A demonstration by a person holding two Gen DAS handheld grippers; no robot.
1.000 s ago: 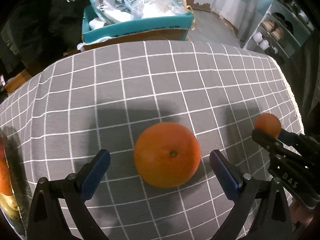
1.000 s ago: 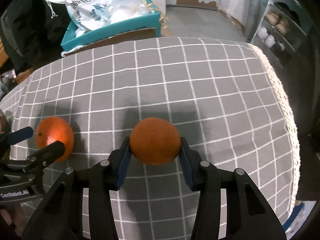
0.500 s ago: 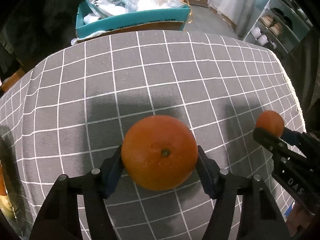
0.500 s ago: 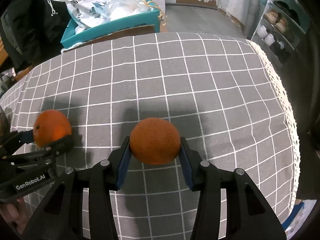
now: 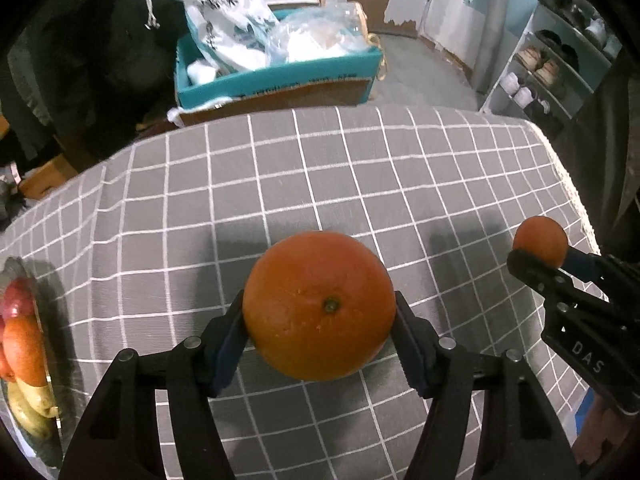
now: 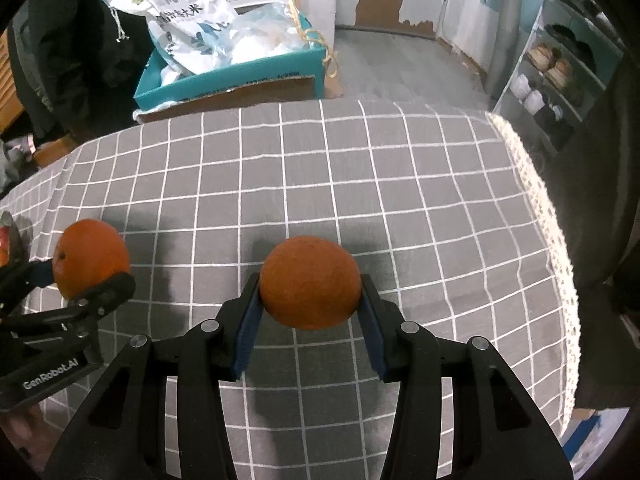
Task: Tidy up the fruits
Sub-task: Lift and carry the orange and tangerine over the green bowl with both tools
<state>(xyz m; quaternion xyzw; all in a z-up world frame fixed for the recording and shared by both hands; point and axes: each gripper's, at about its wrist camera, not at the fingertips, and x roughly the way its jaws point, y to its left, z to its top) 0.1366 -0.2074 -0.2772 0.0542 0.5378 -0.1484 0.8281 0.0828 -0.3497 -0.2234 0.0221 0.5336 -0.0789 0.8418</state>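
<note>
My left gripper (image 5: 319, 334) is shut on a large orange (image 5: 319, 306), its blue pads pressing both sides; the fruit hangs above the grey checked tablecloth (image 5: 320, 168). My right gripper (image 6: 309, 322) is shut on a smaller, rougher orange (image 6: 310, 282), also held off the cloth. In the left wrist view the right gripper (image 5: 550, 258) shows at the right edge with its orange (image 5: 540, 240). The left gripper (image 6: 82, 286) and its large orange (image 6: 91, 258) appear at the left of the right wrist view. A glass bowl (image 5: 52, 392) at the far left holds several fruits.
Behind the table stands a teal cardboard box (image 5: 280, 80) stuffed with white plastic bags. A shoe rack (image 5: 556, 60) fills the back right. The cloth's lace edge (image 6: 556, 248) marks the table's right side. Dark clothing hangs at the back left.
My left gripper's jaws closed on the large orange and lifted it off the cloth. The right gripper, holding its orange throughout, rose as well. The fruit bowl came into view at left.
</note>
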